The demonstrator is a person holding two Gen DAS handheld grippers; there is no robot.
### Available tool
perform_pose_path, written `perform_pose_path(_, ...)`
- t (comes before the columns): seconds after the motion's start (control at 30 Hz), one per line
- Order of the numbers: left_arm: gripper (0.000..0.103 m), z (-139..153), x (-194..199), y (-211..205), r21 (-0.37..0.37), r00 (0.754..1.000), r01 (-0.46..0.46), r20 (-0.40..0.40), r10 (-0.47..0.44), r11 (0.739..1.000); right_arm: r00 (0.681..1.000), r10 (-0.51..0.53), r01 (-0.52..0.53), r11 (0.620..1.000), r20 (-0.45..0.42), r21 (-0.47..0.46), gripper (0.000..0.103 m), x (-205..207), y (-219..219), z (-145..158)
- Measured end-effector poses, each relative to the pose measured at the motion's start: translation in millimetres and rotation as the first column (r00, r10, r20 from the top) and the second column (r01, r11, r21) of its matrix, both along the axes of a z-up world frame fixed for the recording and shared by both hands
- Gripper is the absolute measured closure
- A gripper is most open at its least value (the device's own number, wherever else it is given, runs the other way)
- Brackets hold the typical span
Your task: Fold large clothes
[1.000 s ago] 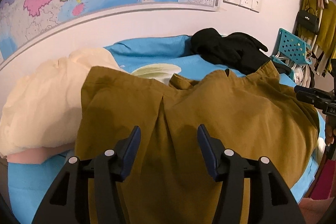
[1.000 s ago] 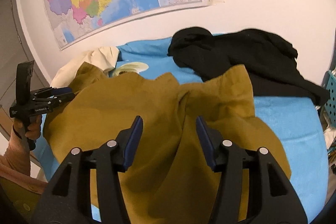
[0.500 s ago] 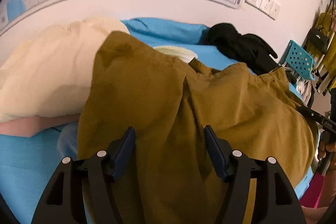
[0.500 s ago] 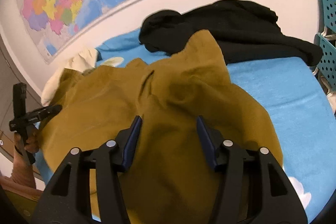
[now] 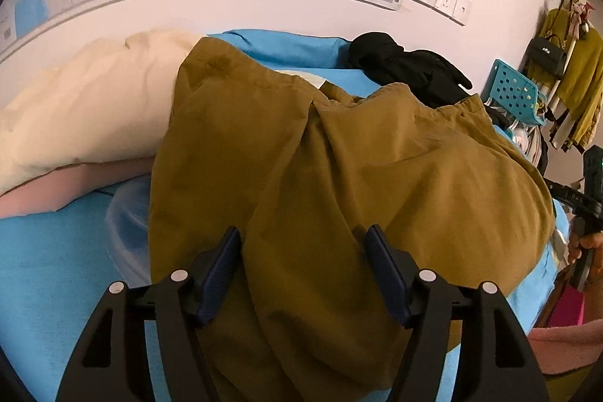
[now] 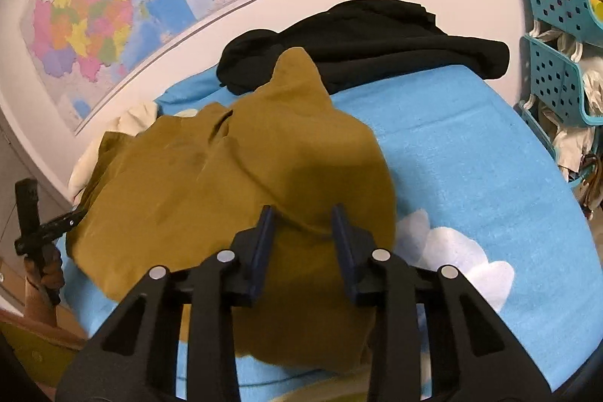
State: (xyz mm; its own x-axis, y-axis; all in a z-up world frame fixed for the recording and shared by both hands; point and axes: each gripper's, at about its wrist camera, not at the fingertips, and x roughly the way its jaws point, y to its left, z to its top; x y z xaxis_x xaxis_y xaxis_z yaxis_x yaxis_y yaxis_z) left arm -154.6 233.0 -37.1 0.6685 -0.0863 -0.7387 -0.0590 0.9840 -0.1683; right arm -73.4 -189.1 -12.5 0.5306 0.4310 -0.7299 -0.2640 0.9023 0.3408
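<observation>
A large mustard-brown garment [image 5: 339,176] lies spread and rumpled on a bed with a blue sheet [image 5: 49,270]; it also shows in the right wrist view [image 6: 233,183]. My left gripper [image 5: 301,243] is open, its fingers hovering just over the garment's near part. My right gripper [image 6: 303,217] is open, narrower than before, with a raised fold of the garment between its fingers. The left gripper shows at the far left of the right wrist view [image 6: 56,228], at the garment's left edge.
A black garment [image 6: 377,36] lies at the back of the bed by the wall. A cream pillow [image 5: 83,112] lies at the left. A teal plastic rack [image 6: 557,36] stands at the right. Hanging clothes and a bag [image 5: 565,74] are beyond it.
Both grippers tilted down and moved closer to the garment. The right gripper's fingers have drawn nearer together around a fold. The garment has bunched up a little toward the wall.
</observation>
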Motion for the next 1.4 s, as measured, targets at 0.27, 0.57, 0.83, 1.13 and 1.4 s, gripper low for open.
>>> perform_pose_path(0.27, 0.034, 10, -10, -13, 0.076, 0.999, -0.045, 0.022, 0.044, 0.996, 0.99, 0.067, -0.07, 0.997, 0.126, 0.021, 0.051, -28, 23, 39)
perform_pose_path(0.57, 0.027, 5, -21, -22, 0.085, 0.998, -0.05, 0.037, 0.047, 0.995, 0.983, 0.176, -0.172, 0.982, 0.053, -0.075, 0.051, -31, 70, 6)
perform_pose_path(0.83, 0.022, 2, -21, -32, 0.113, 0.997, -0.07, 0.042, 0.065, 0.991, 0.982, 0.163, -0.157, 0.986, 0.094, -0.06, 0.047, -39, 72, 23)
perform_pose_path(1.13, 0.014, 14, -28, -38, 0.128, 0.993, -0.094, 0.08, 0.084, 0.987, 0.952, 0.25, -0.248, 0.968, 0.178, -0.03, 0.041, -57, 98, 45)
perform_pose_path(1.4, 0.012, 6, -26, -39, 0.12, 0.995, -0.084, 0.061, 0.077, 0.989, 0.945, 0.318, -0.314, 0.948, 0.075, -0.059, 0.043, -50, 127, 12)
